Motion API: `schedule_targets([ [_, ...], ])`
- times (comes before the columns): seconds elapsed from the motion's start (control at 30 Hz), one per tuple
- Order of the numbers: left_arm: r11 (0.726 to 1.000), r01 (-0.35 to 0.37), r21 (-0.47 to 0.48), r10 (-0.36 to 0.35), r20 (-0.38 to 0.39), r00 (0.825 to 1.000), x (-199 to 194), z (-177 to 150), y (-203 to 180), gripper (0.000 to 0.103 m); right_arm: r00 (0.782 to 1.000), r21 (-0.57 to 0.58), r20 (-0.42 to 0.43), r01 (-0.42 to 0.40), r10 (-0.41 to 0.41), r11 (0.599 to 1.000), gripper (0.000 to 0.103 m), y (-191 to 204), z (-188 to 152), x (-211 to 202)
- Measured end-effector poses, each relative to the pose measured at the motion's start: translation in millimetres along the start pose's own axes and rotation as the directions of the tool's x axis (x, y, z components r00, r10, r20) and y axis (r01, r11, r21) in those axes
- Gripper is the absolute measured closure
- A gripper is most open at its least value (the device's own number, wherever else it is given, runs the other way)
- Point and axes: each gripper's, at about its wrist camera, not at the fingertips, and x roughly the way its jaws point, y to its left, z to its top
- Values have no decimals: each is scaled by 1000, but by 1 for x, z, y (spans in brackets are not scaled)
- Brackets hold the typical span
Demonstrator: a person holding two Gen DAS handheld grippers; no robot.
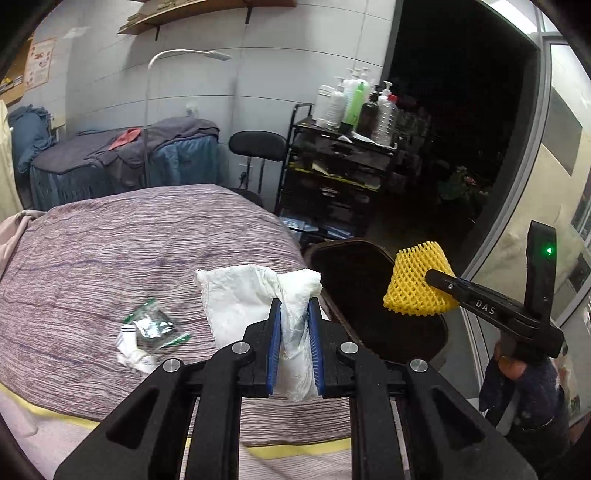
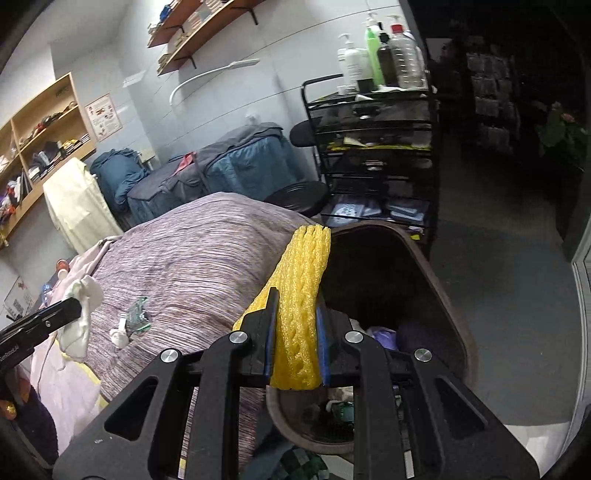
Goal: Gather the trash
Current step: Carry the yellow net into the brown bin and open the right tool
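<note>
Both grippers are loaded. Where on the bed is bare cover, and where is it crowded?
Bare striped cover runs behind the green wrapper toward the far edge. Crowded: the near strip, where the wrapper lies beside the white tissue clamped in the left gripper. The right gripper holds the yellow foam net by the dark bin, which already has litter at the bottom.

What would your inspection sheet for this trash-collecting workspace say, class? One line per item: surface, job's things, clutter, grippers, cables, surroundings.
Surface: bed under a striped purple cover.
Job's things: white tissue and yellow foam net held; green wrapper lies on the bed; dark bin beside the bed, trash inside.
Clutter: nothing seen.
Grippers: left hand-held gripper shut on the tissue; right hand-held gripper shut on the net, over the bin.
Cables: nothing seen.
Surroundings: black cart with bottles, wall shelves, stool.
</note>
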Motion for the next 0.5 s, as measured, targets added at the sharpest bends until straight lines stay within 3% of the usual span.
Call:
schedule_targets([
  [0.5, 995, 82, 51, -79, -56, 995, 24, -3, -46, 88, 994, 54, -52, 101, -98, 993, 84, -55, -15, 12],
])
